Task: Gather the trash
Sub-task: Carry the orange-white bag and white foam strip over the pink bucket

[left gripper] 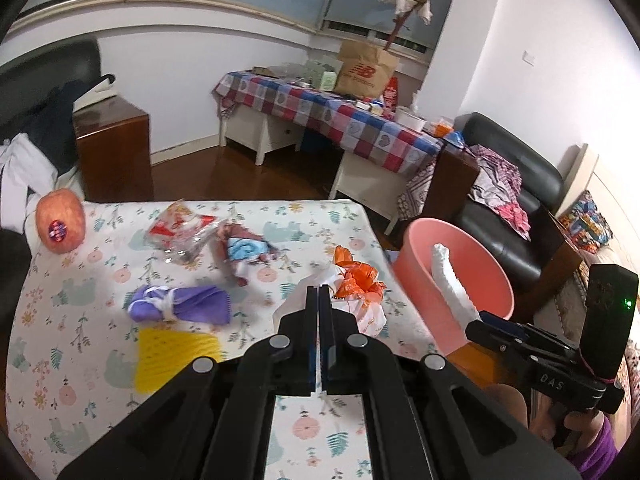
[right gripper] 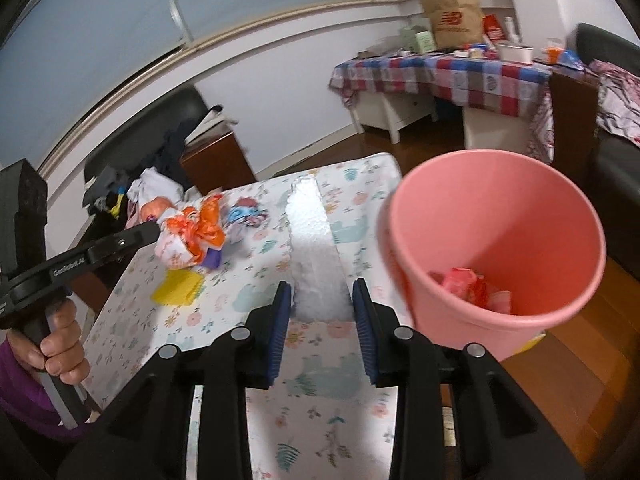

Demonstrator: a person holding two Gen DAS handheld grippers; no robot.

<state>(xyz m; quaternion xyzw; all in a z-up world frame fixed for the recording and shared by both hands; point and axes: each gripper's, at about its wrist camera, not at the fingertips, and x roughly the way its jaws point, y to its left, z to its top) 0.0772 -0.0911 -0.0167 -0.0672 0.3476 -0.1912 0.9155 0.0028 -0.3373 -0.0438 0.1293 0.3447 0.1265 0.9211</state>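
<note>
My left gripper (left gripper: 318, 294) is shut on a corner of a crumpled orange and white plastic bag (left gripper: 360, 292). In the right wrist view that bag (right gripper: 188, 236) hangs from the left gripper (right gripper: 154, 230) just above the table. My right gripper (right gripper: 320, 292) is shut on a long white foam strip (right gripper: 314, 240). In the left wrist view the strip (left gripper: 452, 280) sticks up in front of the pink bin (left gripper: 486, 256), past the table's right edge. The bin (right gripper: 560, 216) holds red wrappers (right gripper: 468, 284) at its bottom.
On the flowered tablecloth (left gripper: 72, 360) lie a purple bundle (left gripper: 180, 304), a yellow foam net (left gripper: 172, 354), a blue and red wrapper (left gripper: 244, 252), a clear red wrapper (left gripper: 180, 232) and an apple (left gripper: 60, 224). A black sofa (left gripper: 508, 184) and a checked table (left gripper: 340, 116) stand behind.
</note>
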